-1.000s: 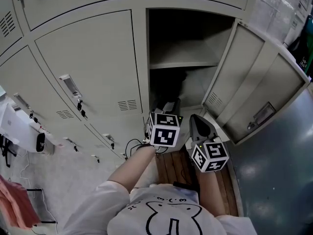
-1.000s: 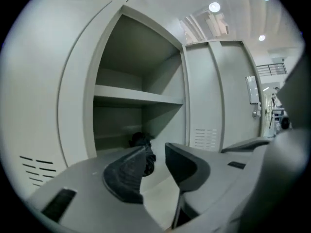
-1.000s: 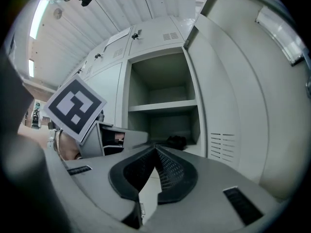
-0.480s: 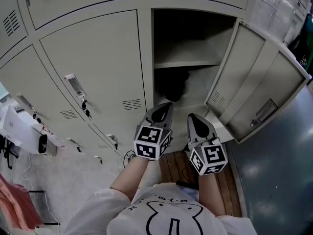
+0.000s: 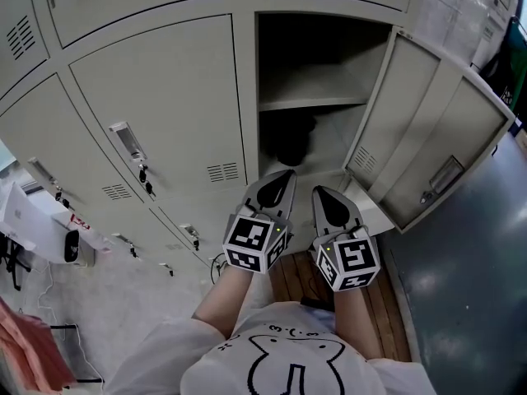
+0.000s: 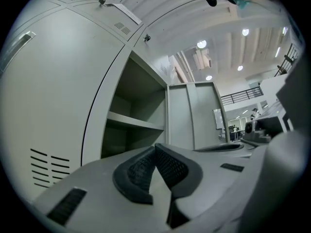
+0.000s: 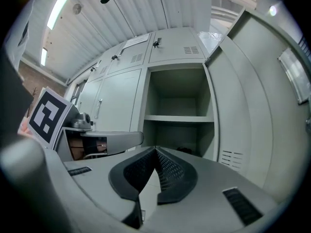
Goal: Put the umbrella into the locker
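The left tongs (image 5: 278, 179) and right tongs (image 5: 323, 197) are both closed and empty, side by side before the open locker (image 5: 251, 97). A dark shape, probably the umbrella (image 5: 290, 142), lies far inside under the shelf (image 5: 313, 103), straight ahead and slightly nearer the left tongs. Its long axis is unclear.
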